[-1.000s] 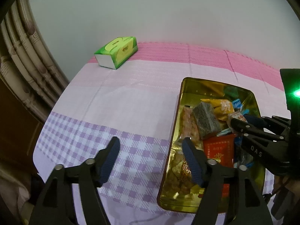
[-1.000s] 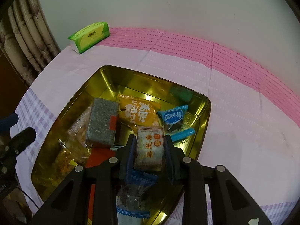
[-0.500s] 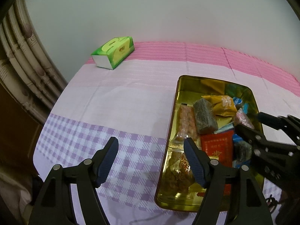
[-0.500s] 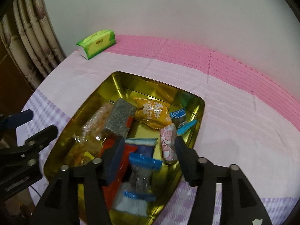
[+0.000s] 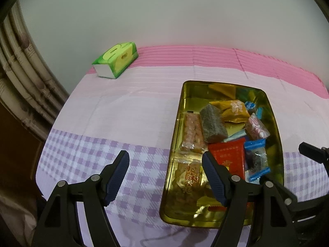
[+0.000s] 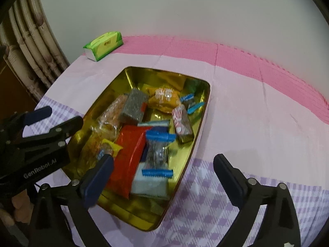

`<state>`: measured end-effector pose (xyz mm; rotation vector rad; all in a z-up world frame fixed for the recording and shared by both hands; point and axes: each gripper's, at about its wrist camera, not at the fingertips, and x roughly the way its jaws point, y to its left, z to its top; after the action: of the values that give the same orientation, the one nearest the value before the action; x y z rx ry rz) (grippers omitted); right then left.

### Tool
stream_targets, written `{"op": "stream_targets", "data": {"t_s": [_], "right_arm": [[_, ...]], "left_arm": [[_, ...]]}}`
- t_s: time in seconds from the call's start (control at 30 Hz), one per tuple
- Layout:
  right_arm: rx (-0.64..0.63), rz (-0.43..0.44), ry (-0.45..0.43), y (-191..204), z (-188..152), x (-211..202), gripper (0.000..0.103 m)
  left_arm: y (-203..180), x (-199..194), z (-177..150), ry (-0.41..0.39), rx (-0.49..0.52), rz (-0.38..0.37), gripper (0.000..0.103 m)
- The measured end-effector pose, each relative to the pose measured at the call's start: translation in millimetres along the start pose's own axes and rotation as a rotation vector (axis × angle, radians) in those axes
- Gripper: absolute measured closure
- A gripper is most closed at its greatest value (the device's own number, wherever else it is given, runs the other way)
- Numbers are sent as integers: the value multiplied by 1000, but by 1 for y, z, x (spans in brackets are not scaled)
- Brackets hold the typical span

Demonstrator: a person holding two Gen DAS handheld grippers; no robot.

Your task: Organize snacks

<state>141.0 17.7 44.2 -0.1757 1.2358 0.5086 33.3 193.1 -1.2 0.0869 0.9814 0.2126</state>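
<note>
A gold tin tray (image 5: 177, 123) (image 6: 202, 111) on the table holds several wrapped snacks: a red packet (image 5: 228, 156) (image 6: 128, 154), a grey-green bar (image 5: 212, 123) (image 6: 134, 106), an orange packet (image 5: 230, 110) (image 6: 164, 98), a pink-white candy bar (image 5: 256, 126) (image 6: 183, 123) and a clear blue-ended pouch (image 6: 158, 154). My left gripper (image 5: 165, 176) is open and empty over the tray's near left rim. My right gripper (image 6: 163, 178) is open and empty above the tray's near end. The left gripper's body also shows in the right wrist view (image 6: 39, 135).
A green tissue box (image 5: 116, 62) (image 6: 103, 45) lies at the table's far left corner. The cloth (image 5: 115, 111) is pink, with purple checks near me. A white wall stands behind the table; bamboo-pattern curtains (image 6: 30, 47) hang at the left.
My right gripper let go of the pink-white candy bar into the tray, opened wide and drew back and up. My left gripper also pulled back a little, still open.
</note>
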Motion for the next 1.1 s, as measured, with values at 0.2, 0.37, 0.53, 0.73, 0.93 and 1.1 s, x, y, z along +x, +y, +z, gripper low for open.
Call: {"op": "stream_targets", "data": {"t_s": [0.2, 0.37, 0.53, 0.73, 0.93, 1.1], "right_arm": [[5, 4, 25, 1, -10, 3, 6], [8, 7, 33, 2, -14, 2, 6], [4, 10, 40, 3, -15, 3, 6], [4, 10, 47, 4, -16, 5, 5], [3, 12, 50, 3, -17, 5, 5], [5, 10, 52, 3, -17, 6, 5]], "left_arm": [[-3, 0, -1, 2, 5, -3, 29], [-5, 0, -1, 3, 7, -6, 29], [-5, 0, -2, 3, 5, -7, 29], [-6, 0, -2, 3, 6, -8, 29], [-8, 1, -3, 6, 13, -11, 29], [-8, 1, -3, 7, 14, -12, 29]]}}
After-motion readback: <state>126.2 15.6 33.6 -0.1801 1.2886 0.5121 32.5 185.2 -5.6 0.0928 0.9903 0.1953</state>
